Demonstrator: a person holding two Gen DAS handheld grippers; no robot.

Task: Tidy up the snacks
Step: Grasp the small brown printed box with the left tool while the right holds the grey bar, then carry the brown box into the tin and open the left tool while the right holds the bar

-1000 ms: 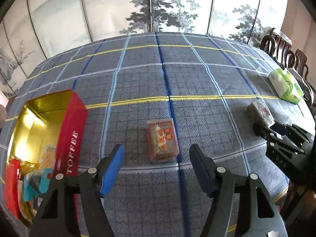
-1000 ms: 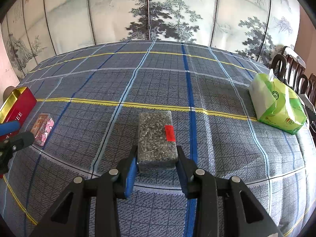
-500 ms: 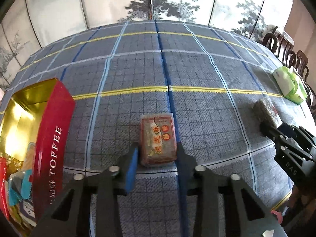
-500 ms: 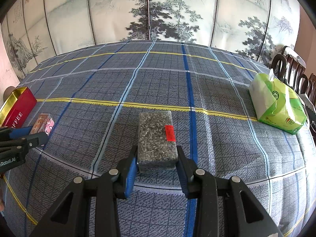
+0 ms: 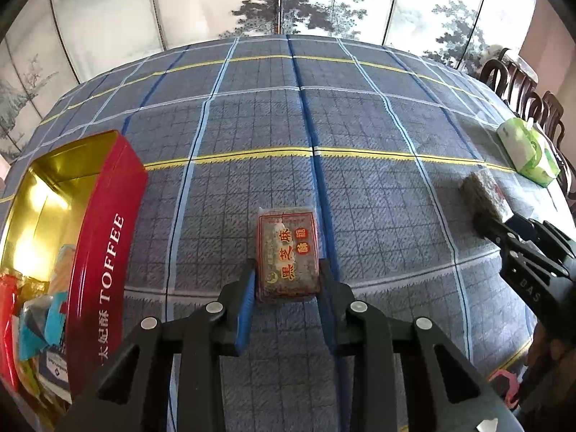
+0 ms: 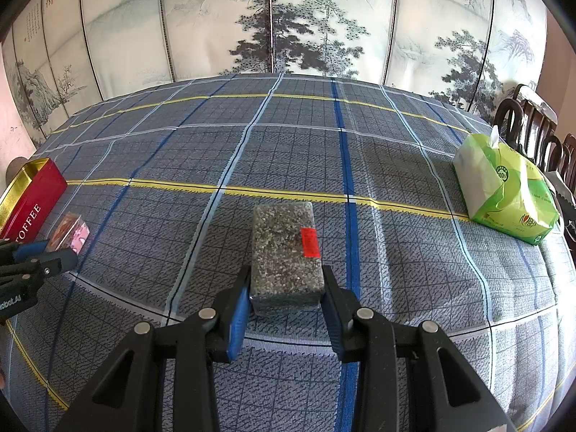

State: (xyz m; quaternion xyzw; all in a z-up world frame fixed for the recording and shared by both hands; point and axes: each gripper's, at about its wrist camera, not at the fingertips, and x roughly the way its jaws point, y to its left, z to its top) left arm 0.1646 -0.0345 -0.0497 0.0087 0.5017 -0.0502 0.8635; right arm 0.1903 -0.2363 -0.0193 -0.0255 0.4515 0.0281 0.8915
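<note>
The left claw point(image 5: 288, 280) grips a red-labelled sesame candy bar point(image 5: 289, 253) on the plaid worktop point(image 5: 378, 198), beside the toffee tin point(image 5: 104, 244). The right claw point(image 6: 286, 288) clamps a grey, probably sesame, snack block point(image 6: 284, 252).

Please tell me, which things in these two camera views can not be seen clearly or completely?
- Toffee tin, left wrist view: near end cut off by the picture edge; wrappers inside overlap, so no count.
- Green tissue pack, right wrist view: small print is unreadable.
- Sesame snack bar, left wrist view: sides hidden by the left gripper.
- Grey snack block, right wrist view: red label is blurred; the right gripper covers its sides.
</note>
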